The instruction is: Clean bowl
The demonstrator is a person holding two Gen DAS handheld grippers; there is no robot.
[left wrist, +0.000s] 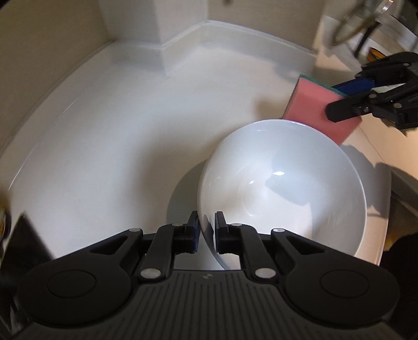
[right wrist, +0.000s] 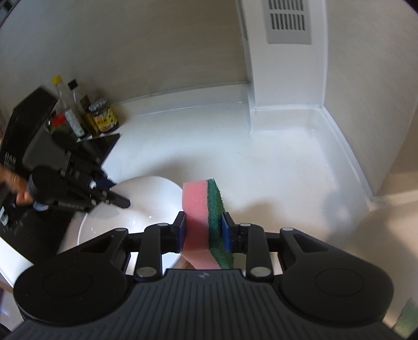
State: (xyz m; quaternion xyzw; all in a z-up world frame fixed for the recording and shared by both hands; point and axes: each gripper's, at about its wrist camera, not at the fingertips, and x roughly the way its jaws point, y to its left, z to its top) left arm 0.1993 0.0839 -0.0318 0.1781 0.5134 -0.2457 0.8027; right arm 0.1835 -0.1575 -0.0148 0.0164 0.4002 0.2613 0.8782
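Note:
A white bowl (left wrist: 282, 183) stands tilted over the white counter (left wrist: 117, 136), and my left gripper (left wrist: 207, 230) is shut on its near rim, one finger outside and one inside. A pink sponge (left wrist: 316, 109) with a green scouring side hangs just beyond the bowl's far rim, pinched by my right gripper (left wrist: 337, 100). In the right wrist view the sponge (right wrist: 202, 225) sits upright between the blue pads (right wrist: 226, 231) of my right gripper (right wrist: 203, 232), pink to the left, green to the right. There the bowl (right wrist: 146, 198) lies to the left, with the left gripper (right wrist: 112, 192) on its rim.
Bottles and a jar (right wrist: 103, 119) stand at the back left by a black appliance (right wrist: 23, 146). A white upstand and a wall corner (right wrist: 284, 104) border the counter (right wrist: 274, 170). A vent grille (right wrist: 287, 21) is on the wall. A hand (right wrist: 15, 185) holds the left tool.

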